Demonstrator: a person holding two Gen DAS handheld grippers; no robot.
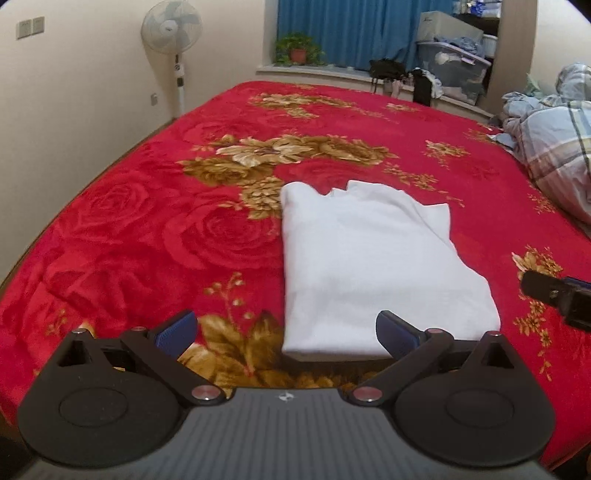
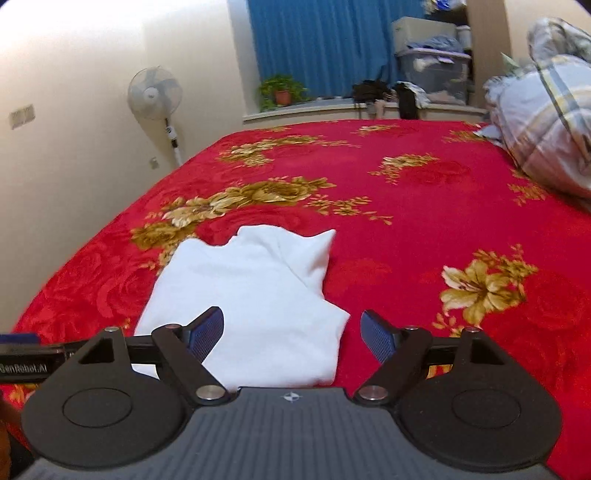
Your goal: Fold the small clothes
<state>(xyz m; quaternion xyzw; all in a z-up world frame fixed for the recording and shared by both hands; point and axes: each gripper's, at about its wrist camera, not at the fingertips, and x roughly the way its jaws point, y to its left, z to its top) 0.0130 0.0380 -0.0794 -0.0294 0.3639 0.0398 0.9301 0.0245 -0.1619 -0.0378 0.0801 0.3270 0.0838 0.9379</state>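
A white garment (image 1: 369, 258) lies folded into a narrow strip on the red flowered blanket (image 1: 129, 229), its long side running away from me. My left gripper (image 1: 286, 330) is open and empty, just above the garment's near left corner. In the right wrist view the garment (image 2: 255, 295) lies in front of my right gripper (image 2: 291, 332), which is open and empty over its near right corner. The right gripper's tip shows at the right edge of the left wrist view (image 1: 554, 295).
A checked quilt (image 1: 554, 147) is heaped at the bed's right side. A standing fan (image 1: 173, 33) is by the left wall. A potted plant (image 1: 297, 50), bags and a plastic storage box (image 1: 454, 70) stand on the sill behind the bed.
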